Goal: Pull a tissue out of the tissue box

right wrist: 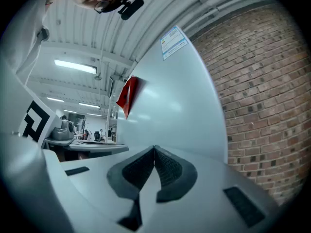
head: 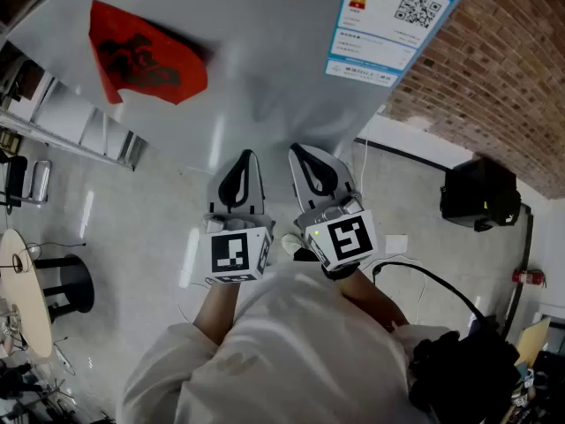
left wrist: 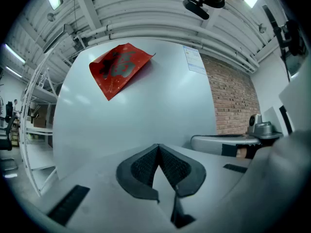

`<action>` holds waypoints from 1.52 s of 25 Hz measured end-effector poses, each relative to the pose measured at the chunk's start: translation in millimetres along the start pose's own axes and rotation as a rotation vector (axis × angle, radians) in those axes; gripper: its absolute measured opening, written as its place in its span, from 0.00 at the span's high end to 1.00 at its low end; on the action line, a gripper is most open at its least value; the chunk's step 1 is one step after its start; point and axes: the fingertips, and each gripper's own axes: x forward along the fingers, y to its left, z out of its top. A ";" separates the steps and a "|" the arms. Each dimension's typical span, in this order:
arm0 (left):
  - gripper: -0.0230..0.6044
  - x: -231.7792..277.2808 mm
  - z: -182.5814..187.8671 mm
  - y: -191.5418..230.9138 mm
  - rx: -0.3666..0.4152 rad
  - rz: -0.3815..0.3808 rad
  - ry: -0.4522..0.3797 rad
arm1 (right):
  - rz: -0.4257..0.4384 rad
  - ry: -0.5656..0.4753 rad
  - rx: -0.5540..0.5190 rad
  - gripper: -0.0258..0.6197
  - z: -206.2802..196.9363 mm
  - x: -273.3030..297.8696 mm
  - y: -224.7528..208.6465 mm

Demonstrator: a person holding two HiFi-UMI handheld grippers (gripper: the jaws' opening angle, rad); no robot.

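Note:
No tissue box or tissue shows in any view. My left gripper [head: 246, 154] and right gripper [head: 297, 148] are held side by side, level, pointing at a large white appliance door [head: 265, 69]. In the left gripper view the left gripper [left wrist: 158, 145] is shut, its dark pads meeting at the tip with nothing between them. In the right gripper view the right gripper [right wrist: 154, 147] is shut the same way and holds nothing. Each gripper shows from the side in the other's view: the right one [left wrist: 228, 142], the left one [right wrist: 85, 147].
A red paper decoration [head: 146, 56] and a blue energy label [head: 393, 20] are stuck on the white door. A brick wall [head: 494, 87] stands to the right, with a black bag [head: 479, 193] on the floor. At the left are a round table [head: 22, 290] and a black stool [head: 66, 281].

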 end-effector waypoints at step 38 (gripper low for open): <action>0.96 -560.7 -11.4 94.3 -0.047 1.531 -0.072 | 1.489 0.028 0.020 0.96 -10.9 -135.2 525.6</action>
